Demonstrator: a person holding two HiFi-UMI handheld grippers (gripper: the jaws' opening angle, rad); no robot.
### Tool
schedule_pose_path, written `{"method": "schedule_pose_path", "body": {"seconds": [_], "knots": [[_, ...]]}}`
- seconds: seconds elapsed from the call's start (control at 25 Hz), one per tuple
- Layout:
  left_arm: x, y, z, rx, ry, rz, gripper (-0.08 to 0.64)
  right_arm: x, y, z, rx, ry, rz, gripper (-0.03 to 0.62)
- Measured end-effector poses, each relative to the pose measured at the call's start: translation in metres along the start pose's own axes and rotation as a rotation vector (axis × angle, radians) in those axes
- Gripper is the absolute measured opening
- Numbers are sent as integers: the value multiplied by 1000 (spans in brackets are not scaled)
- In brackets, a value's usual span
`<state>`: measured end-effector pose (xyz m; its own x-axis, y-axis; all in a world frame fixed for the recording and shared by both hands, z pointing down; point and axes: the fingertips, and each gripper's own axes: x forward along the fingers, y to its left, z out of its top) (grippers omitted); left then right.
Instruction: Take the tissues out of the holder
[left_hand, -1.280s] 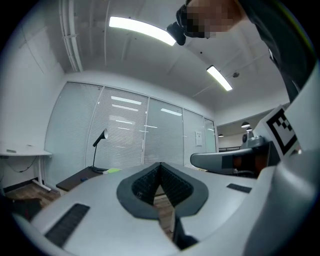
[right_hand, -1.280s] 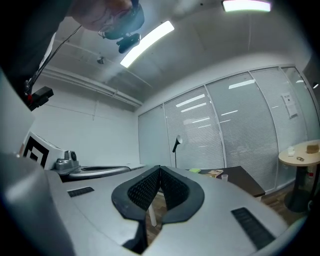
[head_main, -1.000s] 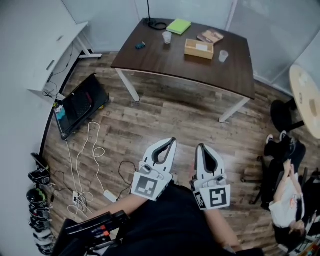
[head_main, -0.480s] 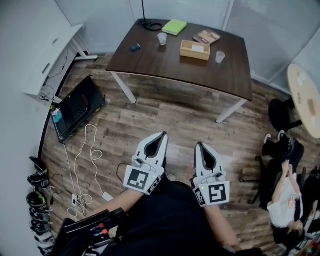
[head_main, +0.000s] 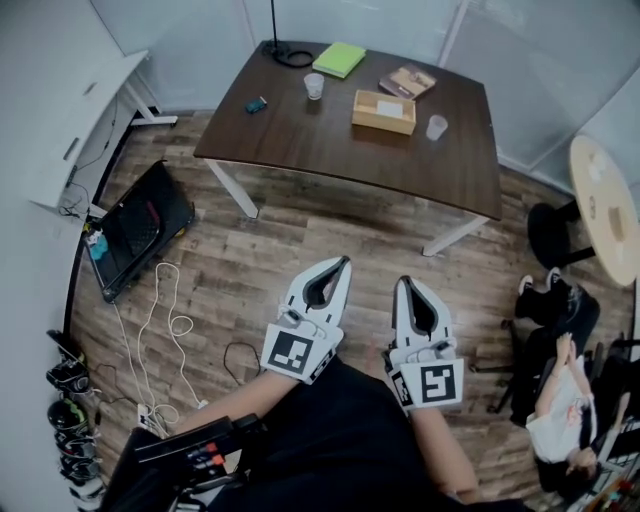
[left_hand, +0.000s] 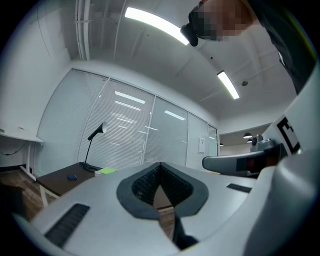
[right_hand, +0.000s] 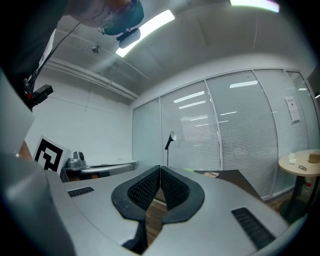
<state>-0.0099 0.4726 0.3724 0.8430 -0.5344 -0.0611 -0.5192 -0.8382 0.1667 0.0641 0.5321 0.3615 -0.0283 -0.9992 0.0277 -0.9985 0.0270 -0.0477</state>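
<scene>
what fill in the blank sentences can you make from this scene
The wooden box stands on the dark table between ___ clear cups. The notebook beside the lamp base is ___. The left gripper and right gripper both have jaws ___, with nothing between them.
Missing words: two; green; shut.

holder (head_main: 384, 111) on table (head_main: 340, 152) between left cup (head_main: 314, 86) and right cup (head_main: 436, 127), book (head_main: 407, 81) behind

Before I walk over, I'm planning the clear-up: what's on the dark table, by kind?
Cups: 2
Wooden box: 1
Green notepad: 1
Book: 1
Lamp: 1
Small blue item: 1
Total: 7
</scene>
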Motion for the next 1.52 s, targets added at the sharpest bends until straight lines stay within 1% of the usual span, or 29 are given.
{"method": "schedule_pose_path", "body": {"seconds": [0.12, 0.2, 0.36, 0.52, 0.68, 0.76, 0.84, 1.0, 1.12, 1.36, 1.52], "knots": [[30, 26, 0, -5, 3, -4, -3, 31, -18, 2, -3, 14, -23, 11], [49, 45, -1, -2, 21, -10, -4, 54, -32, 3, 3, 21, -39, 11], [89, 91, 2, -22, 49, -17, -3, 102, -57, -3, 35, 72, -79, 11], [126, 137, 1, -27, 69, -15, -3, 148, -72, -11, 34, 109, -107, 11], [163, 169, 2, -46, 74, -34, -3, 203, -82, -13, 47, 134, -95, 11], [181, 180, 5, -47, 73, -50, -3, 228, -85, -14, 75, 146, -78, 11], [195, 193, 10, -51, 66, -57, -3, 249, -87, -13, 83, 149, -75, 11], [214, 214, 19, -61, 43, -62, -3, 277, -97, -10, 67, 149, -115, 11], [228, 223, 21, -63, 48, -79, -3, 292, -108, -10, 72, 147, -122, 11], [248, 234, 23, -65, 64, -39, -3, 308, -120, -6, 71, 141, -109, 11], [262, 232, 25, -45, 61, -16, -3, 315, -134, -5, 82, 125, -103, 11]]}}
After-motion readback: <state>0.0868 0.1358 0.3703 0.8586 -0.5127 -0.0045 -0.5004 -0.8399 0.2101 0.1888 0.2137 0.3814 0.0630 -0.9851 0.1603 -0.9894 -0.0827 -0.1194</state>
